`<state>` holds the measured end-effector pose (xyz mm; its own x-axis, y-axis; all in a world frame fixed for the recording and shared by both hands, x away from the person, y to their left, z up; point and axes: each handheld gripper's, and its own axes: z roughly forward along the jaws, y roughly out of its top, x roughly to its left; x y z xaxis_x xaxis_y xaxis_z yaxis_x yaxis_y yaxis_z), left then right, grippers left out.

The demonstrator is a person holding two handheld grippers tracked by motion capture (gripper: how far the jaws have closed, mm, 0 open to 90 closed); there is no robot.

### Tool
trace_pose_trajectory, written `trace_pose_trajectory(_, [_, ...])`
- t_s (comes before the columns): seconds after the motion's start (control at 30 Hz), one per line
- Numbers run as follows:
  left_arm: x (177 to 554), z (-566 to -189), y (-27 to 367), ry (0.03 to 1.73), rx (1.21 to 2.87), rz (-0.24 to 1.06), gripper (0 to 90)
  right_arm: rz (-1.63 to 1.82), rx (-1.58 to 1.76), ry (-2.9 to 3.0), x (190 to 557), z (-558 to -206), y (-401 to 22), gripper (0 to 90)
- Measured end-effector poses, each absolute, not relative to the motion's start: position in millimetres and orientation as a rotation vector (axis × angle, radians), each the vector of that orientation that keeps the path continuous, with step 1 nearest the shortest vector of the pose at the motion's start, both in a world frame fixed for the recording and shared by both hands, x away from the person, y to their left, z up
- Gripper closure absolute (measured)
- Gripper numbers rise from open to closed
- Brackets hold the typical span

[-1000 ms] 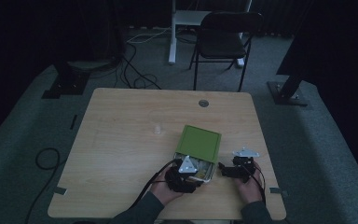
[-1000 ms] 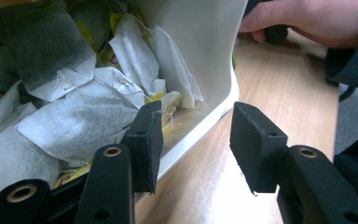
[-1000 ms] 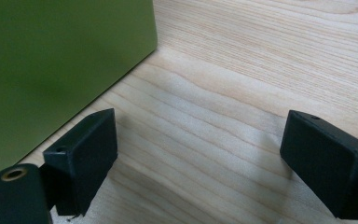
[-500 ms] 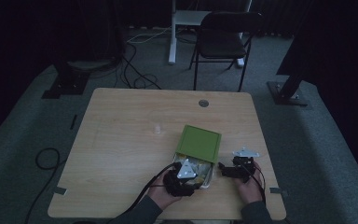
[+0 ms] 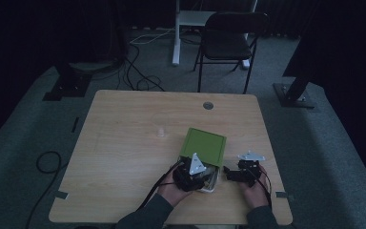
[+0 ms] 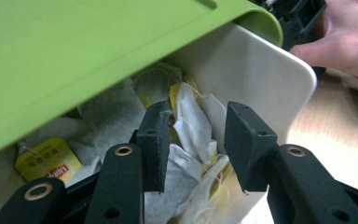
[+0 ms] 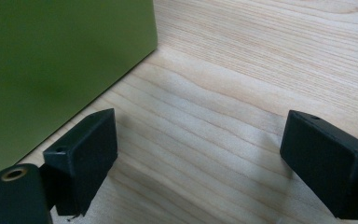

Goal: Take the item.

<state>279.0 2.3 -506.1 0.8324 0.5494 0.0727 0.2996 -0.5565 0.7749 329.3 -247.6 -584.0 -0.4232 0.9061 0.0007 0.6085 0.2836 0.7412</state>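
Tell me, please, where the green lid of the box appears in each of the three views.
High view: green lid, centre-right on the table, sloping away above the white box.
Left gripper view: lid covers the upper left, over the tea bags.
Right gripper view: lid at left.
Shared landmark: the lid's green surface.

Our left black two-jaw gripper (image 6: 193,140) points forward and down, jaws half apart, just been opening slightly, pads pressing nothing. Our right black two-jaw gripper (image 7: 200,158) lies low, level, jaws spread wide, empty. Both hands (image 5: 171,191) grip gripper bodies near table edge.
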Motion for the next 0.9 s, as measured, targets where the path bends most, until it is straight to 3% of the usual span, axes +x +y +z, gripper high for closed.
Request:
trace_pose_trajectory(0.23, [283.7, -512.0, -5.2, 0.637, 2.227, 0.404, 62.1, 0.948, 1.36, 2.135, 329.1, -584.0, -247.6, 10.6])
trace_pose_trajectory(0.6, [285.2, -512.3, -2.7, 0.639, 2.251, 0.391, 88.6, 0.948, 1.358, 2.136, 328.9, -584.1, -247.8, 10.6])
trace_pose_trajectory(0.9, [278.9, -504.7, 10.8, 0.611, 2.209, 0.349, 89.4, 0.948, 1.358, 2.136, 328.8, -584.1, -247.8, 10.6])
